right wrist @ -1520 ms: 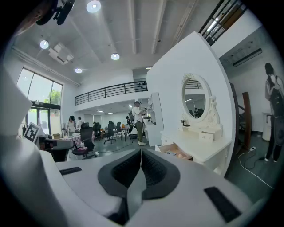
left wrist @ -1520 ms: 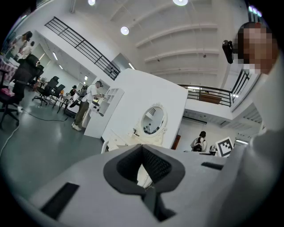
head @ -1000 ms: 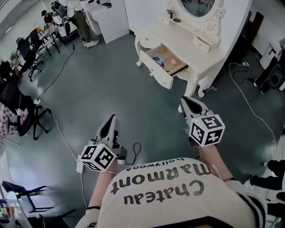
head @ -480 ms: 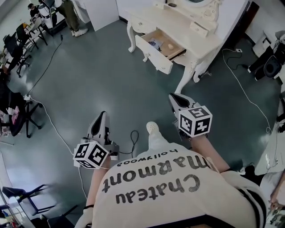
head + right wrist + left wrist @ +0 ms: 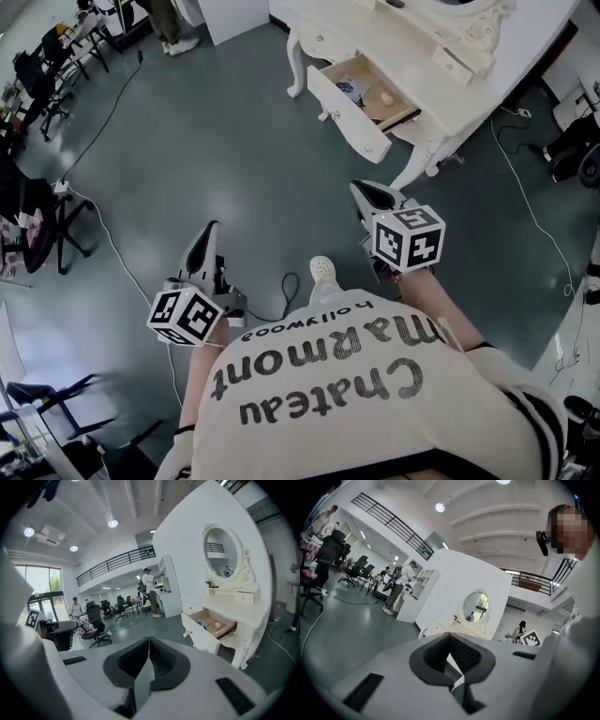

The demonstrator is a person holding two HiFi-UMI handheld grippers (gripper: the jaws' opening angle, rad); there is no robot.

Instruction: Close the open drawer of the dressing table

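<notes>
The cream dressing table [image 5: 441, 94] stands at the top of the head view with an oval mirror [image 5: 220, 550] on it. Its drawer [image 5: 361, 94] is pulled out toward the floor, with a small round thing and a paper inside; the drawer [image 5: 211, 627] also shows in the right gripper view. My right gripper [image 5: 367, 194] is shut and empty, a good way short of the table. My left gripper [image 5: 202, 246] is shut on nothing, lower left over the floor. In the left gripper view the table [image 5: 454, 627] peeks above the closed jaws.
Grey-green floor [image 5: 206, 141] lies between me and the table. A cable [image 5: 281, 295] loops near my shoe [image 5: 322, 272]. Office chairs [image 5: 37, 75] and a person [image 5: 169, 19] stand at the far left. A cable [image 5: 534, 216] and dark equipment [image 5: 577, 141] lie to the table's right.
I have walked closer; the dressing table has slid up and to the right in the head view. Both grippers stay shut and have sunk a little.
</notes>
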